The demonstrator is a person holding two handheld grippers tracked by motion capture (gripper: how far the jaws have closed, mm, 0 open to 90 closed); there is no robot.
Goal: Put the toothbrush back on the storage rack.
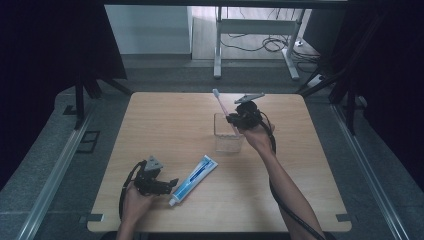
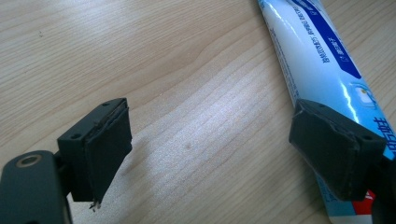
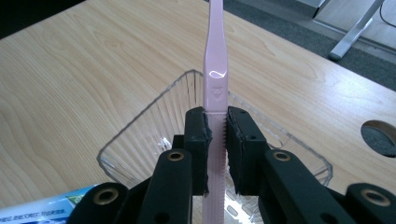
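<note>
My right gripper (image 1: pixel 232 120) (image 3: pixel 217 133) is shut on a pink toothbrush (image 1: pixel 220 105) (image 3: pixel 215 79), which stands nearly upright with its bristle end up. Its lower end hangs inside a clear ribbed plastic cup (image 1: pixel 228 136) (image 3: pixel 140 140) standing near the table's middle. A blue and white toothpaste tube (image 1: pixel 194 179) (image 2: pixel 322 65) lies flat at the front, its white cap toward the near edge. My left gripper (image 1: pixel 172 182) (image 2: pixel 224 158) rests low at the tube's cap end, jaws open; bare wood lies between them and the tube passes under the right-hand jaw.
The light wooden table (image 1: pixel 165 120) has a round cable hole (image 3: pixel 380 137) near its far right. Grey floor surrounds it, with desk legs and cables (image 1: pixel 272 42) beyond the far edge. Black curtains hang on both sides.
</note>
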